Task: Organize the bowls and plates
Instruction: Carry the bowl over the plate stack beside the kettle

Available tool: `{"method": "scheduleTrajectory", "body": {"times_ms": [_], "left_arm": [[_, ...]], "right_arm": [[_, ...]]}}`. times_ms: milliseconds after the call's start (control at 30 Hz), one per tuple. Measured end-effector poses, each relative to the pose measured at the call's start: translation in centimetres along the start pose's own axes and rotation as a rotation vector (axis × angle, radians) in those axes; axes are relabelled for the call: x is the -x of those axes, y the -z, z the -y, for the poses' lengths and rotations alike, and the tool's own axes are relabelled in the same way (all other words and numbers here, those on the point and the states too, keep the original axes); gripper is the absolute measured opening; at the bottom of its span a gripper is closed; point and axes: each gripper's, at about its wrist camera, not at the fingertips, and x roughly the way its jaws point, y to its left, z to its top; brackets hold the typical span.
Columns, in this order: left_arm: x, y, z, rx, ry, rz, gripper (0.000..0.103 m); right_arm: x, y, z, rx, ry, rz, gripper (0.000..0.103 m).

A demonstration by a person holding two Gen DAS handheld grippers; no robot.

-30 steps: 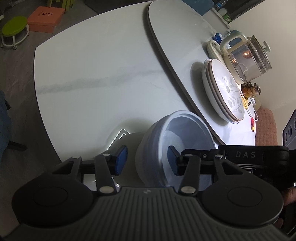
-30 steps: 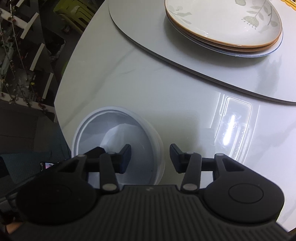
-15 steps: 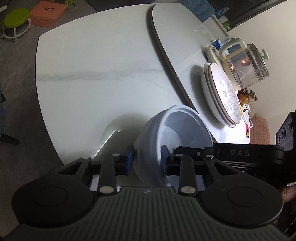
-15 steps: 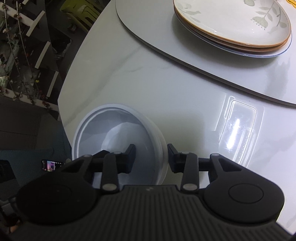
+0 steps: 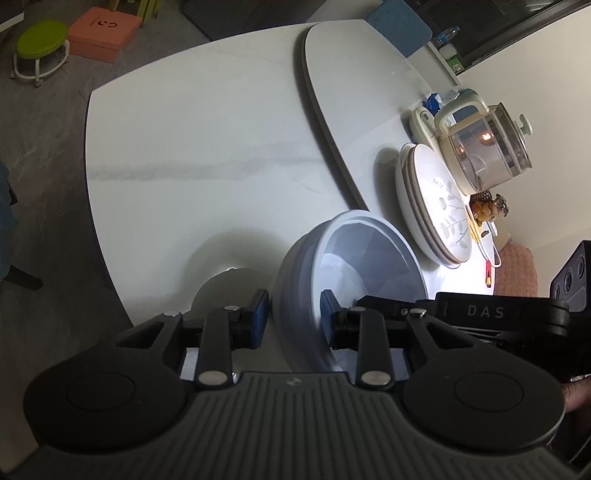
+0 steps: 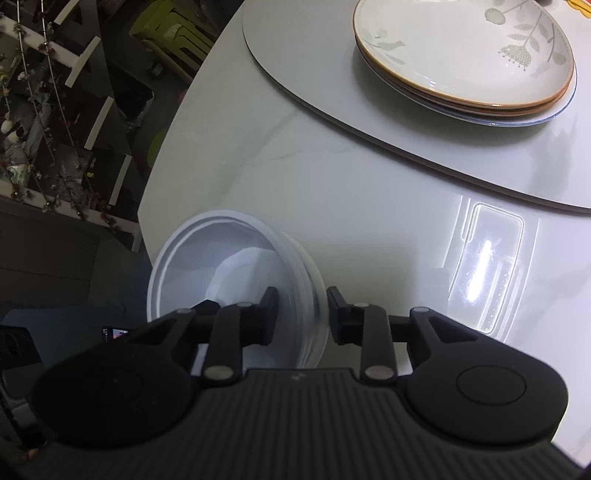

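Note:
A stack of white bowls (image 5: 369, 266) (image 6: 229, 258) sits tilted near the front edge of the white table (image 5: 184, 147). My left gripper (image 5: 293, 317) is shut on its near wall, one blue pad inside the rim and one outside. My right gripper (image 6: 301, 306) straddles the opposite wall, its jaws closing, and the pads touch the wall inside and out. Its black body (image 5: 480, 310) shows in the left wrist view. A stack of leaf-patterned plates (image 5: 436, 199) (image 6: 461, 55) rests on the raised turntable (image 5: 351, 92) (image 6: 406, 147).
A glass kettle (image 5: 487, 147) and small items stand behind the plates. The turntable's rim is a low step beyond the bowls. Past the table edge, a green stool (image 5: 40, 40) and an orange box (image 5: 103, 29) are on the floor, with shelving (image 6: 55, 110) on the other side.
Both grippers' jaws narrowed from wide apart onto the bowl walls. The bowl stack has tipped and shifted slightly between them.

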Motion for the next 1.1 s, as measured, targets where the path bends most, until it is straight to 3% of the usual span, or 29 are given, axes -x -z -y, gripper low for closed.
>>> {"method": "scheduleTrajectory", "body": {"times_ms": [533,1100], "left_arm": [[4.4,-2.1,4.0,-0.025,0.047,0.002,0.035],[6.6,-4.6,9.6,-0.188,0.08,-0.028,0.035]], "right_arm": [[5.9,-0.1,-1.1,-0.004,0.0,0.096,0.031],[10.9,-1.2,-0.1,-0.053,-0.022,0.2,0.031]]}}
